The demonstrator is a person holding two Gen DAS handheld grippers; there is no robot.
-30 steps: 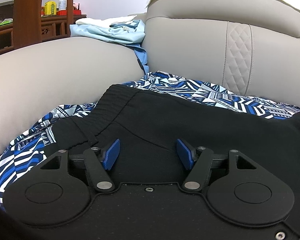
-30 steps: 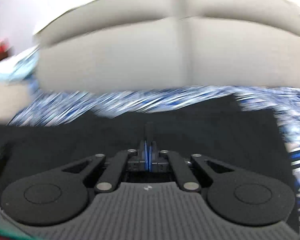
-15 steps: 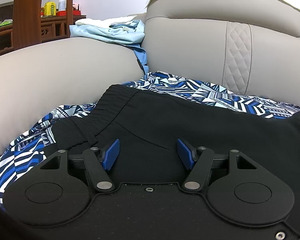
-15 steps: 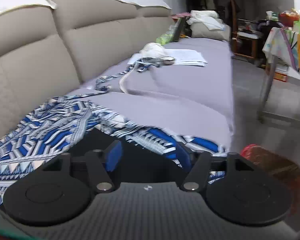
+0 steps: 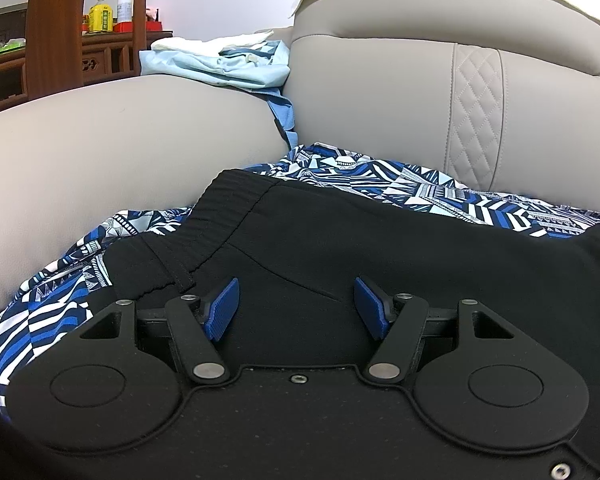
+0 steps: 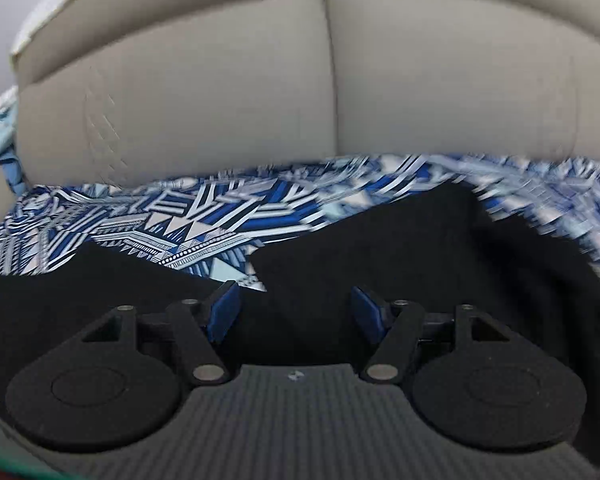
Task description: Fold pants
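Pants (image 5: 380, 248) lie black and flat just beyond your two tools, spread over a blue patterned cloth (image 5: 440, 196) on the sofa seat. Your left gripper (image 5: 296, 304) hovers near the waistband (image 5: 228, 208) with its jaws spread and nothing pinched. Your right gripper (image 6: 294, 308) sits over the pant legs (image 6: 400, 248), its jaws having just opened wide, with no fabric clamped between them. Farther back rises the grey sofa back (image 5: 380, 100), and light blue clothes (image 5: 220, 64) rest on the left armrest (image 5: 120, 140).
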